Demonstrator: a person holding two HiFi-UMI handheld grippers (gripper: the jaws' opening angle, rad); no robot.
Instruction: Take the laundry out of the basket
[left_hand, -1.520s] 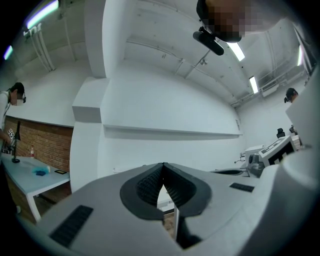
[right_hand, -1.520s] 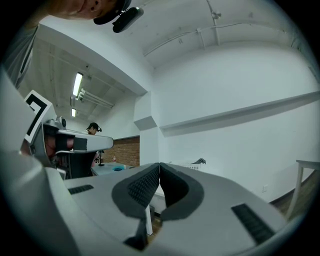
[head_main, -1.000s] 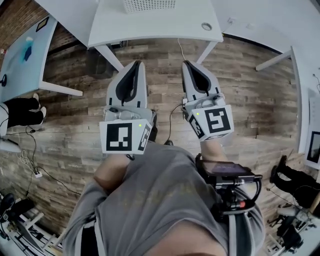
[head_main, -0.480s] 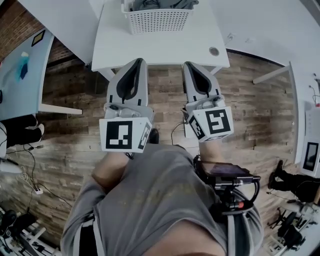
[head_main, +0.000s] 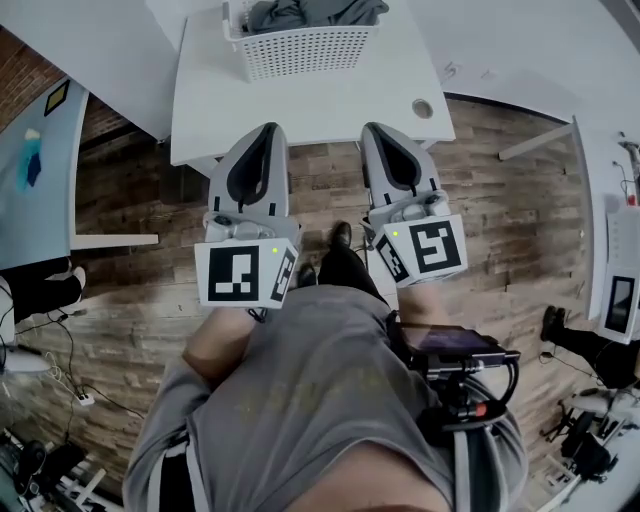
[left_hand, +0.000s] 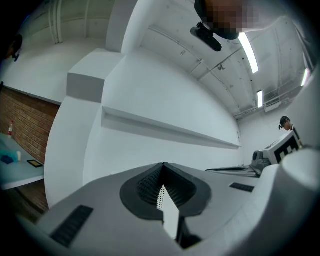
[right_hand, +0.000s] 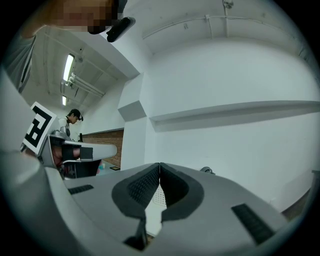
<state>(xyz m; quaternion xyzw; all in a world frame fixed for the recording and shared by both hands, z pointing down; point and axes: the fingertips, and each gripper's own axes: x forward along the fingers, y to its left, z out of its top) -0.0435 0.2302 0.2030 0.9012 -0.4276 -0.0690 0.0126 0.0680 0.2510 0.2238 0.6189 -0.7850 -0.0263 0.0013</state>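
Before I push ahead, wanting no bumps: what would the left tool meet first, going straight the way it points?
Likely the basket on the table: the shut left tool points toward it over the table's near edge. Height is unclear, so it may pass above.

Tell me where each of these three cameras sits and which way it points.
Head view: on the person's head, looking steeply down at the white table, the white perforated plastic basket of grey laundry, the left gripper, the right gripper and the person's grey-shirted torso.
Left gripper view: rides the left gripper, looking along its closed fingers towards a white wall.
Right gripper view: rides the right gripper, likewise facing the wall.
Shared: each gripper view catches the other gripper at its edge.
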